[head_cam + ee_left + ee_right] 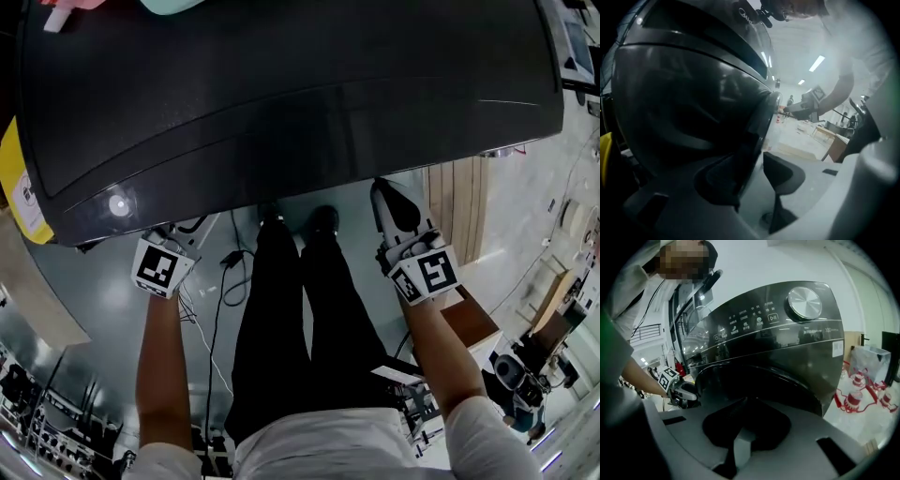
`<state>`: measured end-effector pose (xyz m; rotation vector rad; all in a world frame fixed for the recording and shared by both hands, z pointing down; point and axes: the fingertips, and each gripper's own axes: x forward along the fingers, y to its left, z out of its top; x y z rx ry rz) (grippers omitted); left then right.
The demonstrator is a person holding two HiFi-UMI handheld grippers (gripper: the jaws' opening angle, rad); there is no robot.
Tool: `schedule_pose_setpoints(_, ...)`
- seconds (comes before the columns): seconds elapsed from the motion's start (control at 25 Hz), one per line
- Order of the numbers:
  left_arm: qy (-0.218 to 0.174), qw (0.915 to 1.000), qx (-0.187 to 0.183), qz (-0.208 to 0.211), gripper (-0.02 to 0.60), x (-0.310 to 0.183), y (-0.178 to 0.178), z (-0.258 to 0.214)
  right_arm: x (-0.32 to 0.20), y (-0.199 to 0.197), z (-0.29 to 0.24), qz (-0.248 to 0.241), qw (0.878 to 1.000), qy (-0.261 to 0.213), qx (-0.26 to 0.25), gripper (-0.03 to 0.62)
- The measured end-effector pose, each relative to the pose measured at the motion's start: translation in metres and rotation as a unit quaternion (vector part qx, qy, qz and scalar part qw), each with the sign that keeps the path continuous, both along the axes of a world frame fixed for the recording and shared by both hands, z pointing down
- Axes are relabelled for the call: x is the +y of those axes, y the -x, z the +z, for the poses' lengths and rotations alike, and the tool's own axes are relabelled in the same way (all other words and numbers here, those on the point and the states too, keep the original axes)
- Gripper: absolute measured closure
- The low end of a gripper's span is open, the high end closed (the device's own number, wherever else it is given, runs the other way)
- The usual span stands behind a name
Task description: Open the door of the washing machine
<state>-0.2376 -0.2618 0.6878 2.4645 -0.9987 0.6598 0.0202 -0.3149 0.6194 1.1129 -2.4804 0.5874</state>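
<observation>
2 tools, L [750, 161], R [743, 404], by door [764, 376].

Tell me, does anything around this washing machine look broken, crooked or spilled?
Nothing much stands out. The washing machine looks undamaged, its door is shut, and the floor shows no spill. The only untidy bit is a loose cable trailing on the floor by the person's feet.

washing machine [797, 345]: 1 | door [759, 380]: 1 | gripper: 2 (left gripper [174, 234], right gripper [386, 193])
</observation>
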Motion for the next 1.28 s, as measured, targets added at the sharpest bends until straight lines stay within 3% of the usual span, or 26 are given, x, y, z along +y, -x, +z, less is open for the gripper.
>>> schedule_pose_setpoints(0.12, -0.008, 0.9995, 0.013, 0.026, 0.396, -0.002, -0.005, 0.004, 0.001, -0.003, 0.002, 0.014, 1.000, 0.002, -0.002, 0.554)
schedule_pose_setpoints(0.2, -0.001, 0.9993, 0.019, 0.033, 0.442, 0.001, -0.007, 0.005, 0.002, -0.007, 0.002, 0.024, 1.000, 0.001, -0.003, 0.554)
schedule_pose_setpoints(0.48, 0.029, 0.9989, 0.037, -0.006, 0.439, 0.001, -0.011, -0.001, 0.020, -0.031, -0.002, 0.062, 0.998, 0.001, -0.004, 0.556)
schedule_pose_setpoints(0.72, 0.034, 0.9984, 0.044, -0.007, 0.440, 0.014, -0.009, 0.000, 0.047, -0.040, -0.004, 0.105, 0.994, 0.005, -0.023, 0.554)
schedule_pose_setpoints(0.88, 0.051, 0.9974, 0.051, 0.003, 0.456, 0.049, -0.034, 0.001, 0.073, -0.068, -0.010, 0.121, 0.992, -0.005, -0.022, 0.556)
schedule_pose_setpoints(1.08, 0.078, 0.9954, 0.056, 0.002, 0.466, 0.112, -0.069, 0.003, 0.124, -0.107, -0.013, 0.176, 0.984, -0.020, -0.023, 0.555)
schedule_pose_setpoints(1.28, 0.104, 0.9921, 0.069, -0.008, 0.462, 0.168, -0.129, 0.007, 0.195, -0.150, -0.030, 0.220, 0.975, -0.040, -0.020, 0.554)
